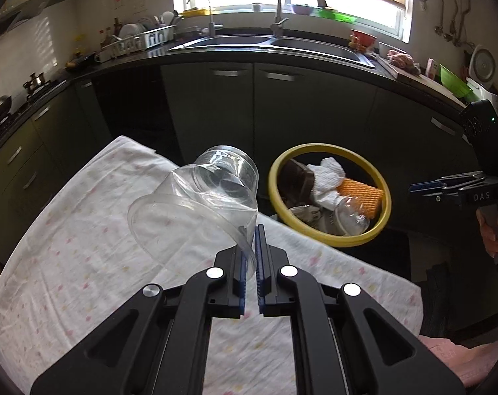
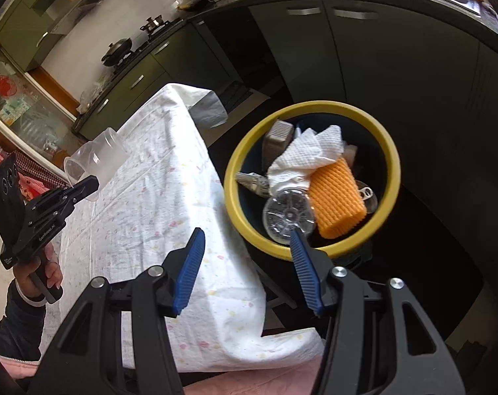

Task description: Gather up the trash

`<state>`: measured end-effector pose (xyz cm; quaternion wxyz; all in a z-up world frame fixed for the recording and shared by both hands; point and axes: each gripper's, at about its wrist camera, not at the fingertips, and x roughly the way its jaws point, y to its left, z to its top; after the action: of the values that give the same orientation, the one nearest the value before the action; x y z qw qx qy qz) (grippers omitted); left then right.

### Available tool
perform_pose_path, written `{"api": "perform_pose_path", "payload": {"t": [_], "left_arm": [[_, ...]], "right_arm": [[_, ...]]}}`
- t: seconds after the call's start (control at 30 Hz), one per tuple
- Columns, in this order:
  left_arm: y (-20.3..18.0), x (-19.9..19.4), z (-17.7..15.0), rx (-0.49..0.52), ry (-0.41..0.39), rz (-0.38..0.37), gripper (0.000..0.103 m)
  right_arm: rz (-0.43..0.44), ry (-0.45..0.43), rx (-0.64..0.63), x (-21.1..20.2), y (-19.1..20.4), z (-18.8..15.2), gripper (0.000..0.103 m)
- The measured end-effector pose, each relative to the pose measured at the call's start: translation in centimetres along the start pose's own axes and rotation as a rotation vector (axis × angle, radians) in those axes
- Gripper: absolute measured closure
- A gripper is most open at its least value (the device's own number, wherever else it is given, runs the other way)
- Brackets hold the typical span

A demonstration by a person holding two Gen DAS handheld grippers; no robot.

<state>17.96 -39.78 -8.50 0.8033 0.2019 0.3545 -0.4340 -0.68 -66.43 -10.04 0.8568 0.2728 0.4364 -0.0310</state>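
Left wrist view: left tongs [image 1: 250,247] are pinched tight on the thin rim of a clear plastic cup [image 1: 196,197], cup lying on its side w/ the mouth toward the camera and the base pointing out toward the bin. Grip sits on the lip b/c that's the only part thin enough for nearly closed pads; the soft wall looks a bit crumpled near the pinch, so it probably flexes easily. Cup hangs above the cloth-covered bench [image 1: 84,237], near its edge, not yet over the yellow-rimmed bin [image 1: 385,204], which stands on the floor just beside the bench corner.

Bin already holds trash: white paper towel [image 2: 308,154], orange ribbed foam piece [image 2: 338,197], clear plastic bottle [image 2: 287,214] seen base-on, plus a couple of greyish bits I can't ID. So task looks well along; the cup seems to be the next item to go in.

Right wrist view: right tongs [image 2: 245,260] stand about half open w/ nothing between the blue pads, held above the bench edge and bin rim, prob. parked clear so the left side has room. From this view the left tongs and cup sit over the far side of the bench, well apart from the bin.

Next move, as I judge it: carry cup over the rim, then let go. Risk: a light cup could bounce off the piled stuff.
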Motion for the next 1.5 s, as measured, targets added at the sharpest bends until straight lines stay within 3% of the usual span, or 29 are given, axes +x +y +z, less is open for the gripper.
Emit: {"api": "perform_pose_path", "payload": {"t": [0.33,0.53,0.73,0.77,0.83,0.87,0.9,1.03,1.1,1.17,1.27,1.37,1.5], "left_arm": [[-8.4,9.6,6.6,0.059,0.083,-0.185,0.097],[-12.6,14.7,8.6,0.063,0.146,-0.246,0.097],[-15.7,18.9,9.7,0.068,0.165,-0.239,0.097],[-16.1,19.5,9.7,0.071,0.171,-0.229,0.093],[-16.0,20.6,9.3,0.055,0.197,-0.216,0.072],[-15.9,21.1,9.1,0.041,0.22,-0.203,0.046],[-15.7,21.1,8.9,0.024,0.233,-0.201,0.035],[-14.3,18.1,8.2,-0.011,0.2,-0.214,0.032],[-13.3,15.5,7.6,-0.029,0.149,-0.189,0.019],[-12.0,12.8,6.4,-0.053,0.109,-0.165,0.017],[-9.8,7.9,3.4,-0.099,0.039,-0.126,0.005],[-7.4,2.4,0.0,-0.121,-0.038,-0.032,0.005],[-5.0,-4.4,-5.4,-0.19,-0.098,0.196,0.005]], "right_arm": [[-0.045,-0.036,0.069,-1.5,-5.2,-0.3,0.051],[-0.049,-0.047,0.093,-1.6,-6.8,-0.5,0.05],[-0.057,-0.064,0.097,-2.0,-7.1,-0.7,0.05],[-0.057,-0.066,0.098,-2.1,-7.2,-0.8,0.049],[-0.052,-0.068,0.098,-2.1,-7.0,-0.8,0.047],[-0.05,-0.068,0.094,-2.1,-6.8,-0.8,0.047],[-0.048,-0.07,0.092,-2.1,-6.6,-0.9,0.047],[-0.057,-0.088,0.082,-2.5,-5.8,-1.0,0.047],[-0.056,-0.093,0.078,-2.5,-5.4,-1.1,0.047],[-0.053,-0.094,0.072,-2.5,-4.9,-1.4,0.046],[-0.052,-0.084,0.05,-2.2,-3.8,-2.0,0.045],[-0.03,-0.075,0.006,-1.8,-1.8,-2.7,0.044],[-0.005,-0.099,-0.066,-1.8,1.5,-3.7,0.041]]}}
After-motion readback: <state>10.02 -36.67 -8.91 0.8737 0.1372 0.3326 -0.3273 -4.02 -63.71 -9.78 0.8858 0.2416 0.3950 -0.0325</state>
